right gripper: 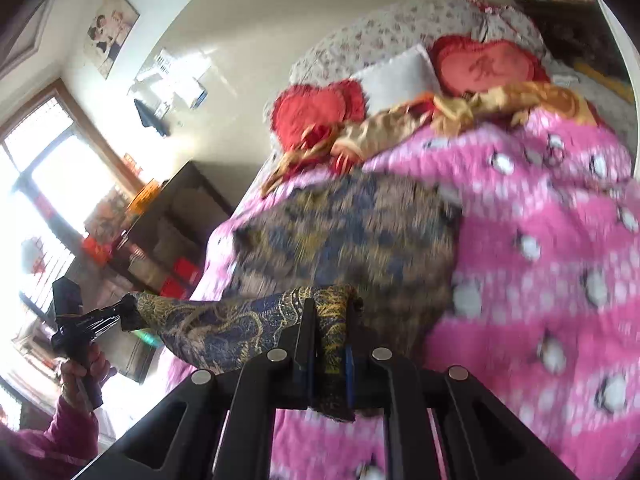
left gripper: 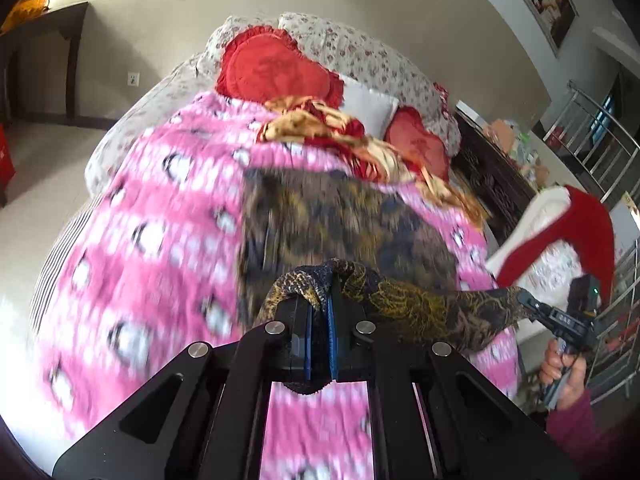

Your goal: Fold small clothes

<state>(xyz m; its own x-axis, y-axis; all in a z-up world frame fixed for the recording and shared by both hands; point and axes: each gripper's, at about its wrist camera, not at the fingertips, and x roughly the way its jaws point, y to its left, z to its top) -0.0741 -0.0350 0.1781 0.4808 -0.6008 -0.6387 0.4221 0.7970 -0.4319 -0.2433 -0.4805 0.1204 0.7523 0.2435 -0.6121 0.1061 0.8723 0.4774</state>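
Seemingly early on, the left gripper (left gripper: 320,312) and right gripper (right gripper: 330,320) each pinch an edge of the patterned garment (left gripper: 348,220), lifted above the pink quilt (left gripper: 160,220), no fold finished.

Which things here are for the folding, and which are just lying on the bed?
For the job:
- dark gold-patterned garment
- left gripper, shut on it
- right gripper, shut on it

Just lying about:
- pink penguin quilt
- red heart cushions
- white pillow
- gold and red cloth
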